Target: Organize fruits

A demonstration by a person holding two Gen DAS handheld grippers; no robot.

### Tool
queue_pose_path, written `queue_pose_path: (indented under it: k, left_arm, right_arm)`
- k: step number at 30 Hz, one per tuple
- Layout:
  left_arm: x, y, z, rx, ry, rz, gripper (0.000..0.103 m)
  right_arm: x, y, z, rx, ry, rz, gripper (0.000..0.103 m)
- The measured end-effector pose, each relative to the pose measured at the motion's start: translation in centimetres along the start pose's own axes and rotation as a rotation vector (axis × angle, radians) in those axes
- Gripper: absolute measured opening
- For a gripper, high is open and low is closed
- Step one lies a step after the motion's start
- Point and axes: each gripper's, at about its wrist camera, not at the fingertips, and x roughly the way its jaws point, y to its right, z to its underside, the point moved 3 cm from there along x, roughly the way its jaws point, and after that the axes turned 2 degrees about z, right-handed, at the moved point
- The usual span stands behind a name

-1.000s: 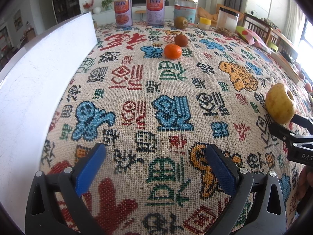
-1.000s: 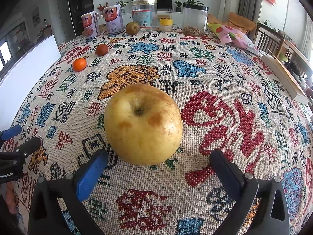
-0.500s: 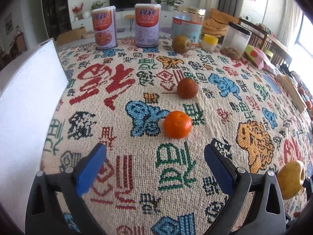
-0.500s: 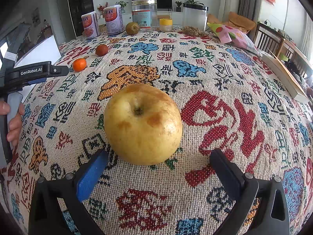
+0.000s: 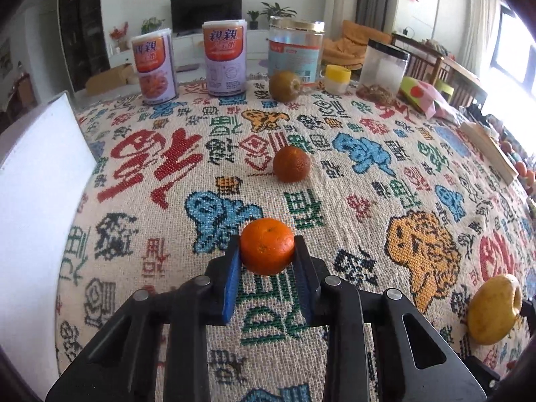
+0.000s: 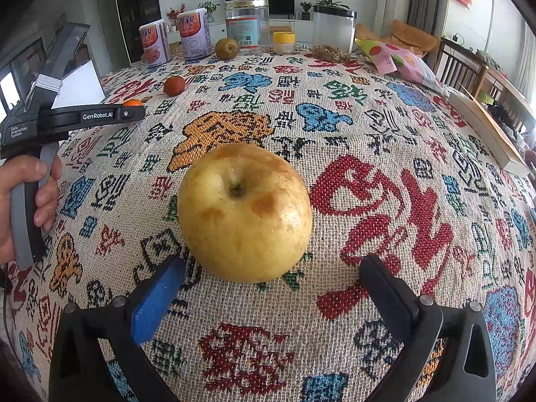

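Orange (image 5: 267, 246) clamped by left hand-held gripper (image 5: 267, 251), marked "GenRobot.AI"; right hand-held gripper (image 6: 268, 284) open.

Tangerine (image 6: 132, 102) mostly behind left tongs (image 6: 134, 114)

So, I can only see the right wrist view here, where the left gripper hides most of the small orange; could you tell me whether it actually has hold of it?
Observer: Yes. In the left wrist view the left gripper has just closed, and both blue pads press on the sides of the small orange.
Operator: Thank you. Is it lifted yet?
Observer: I cannot tell; it sits right at the tablecloth.
Operator: And is anything close behind it?
Observer: The dark reddish fruit lies further back, clearly apart from it.
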Motion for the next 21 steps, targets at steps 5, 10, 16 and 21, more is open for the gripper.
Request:
queue_pose_path:
  k: [5,10,16,21]
  left_arm:
    - [-4.9,1.3,3.7,0.052,-0.029,-0.021,0.030]
    - [-8.3,1.8,8.8,0.037,-0.087,-0.007,0.030]
    - [-9.0,1.5,11.9,-0.031,-0.084,-0.039,0.042]
    - [-8.2,1.2,12.6,-0.065,-0.078,-0.138,0.098]
  right_arm:
    - [0.0,0.0,0.0,0.000,0.000,0.000,0.103]
    - [0.0,0.0,0.0,0.000,0.000,0.000,0.103]
    - [0.0,0.1,0.0,0.000,0.000,0.000,0.103]
    - [0.0,0.1,0.0,0.001,0.000,-0.001,0.103]
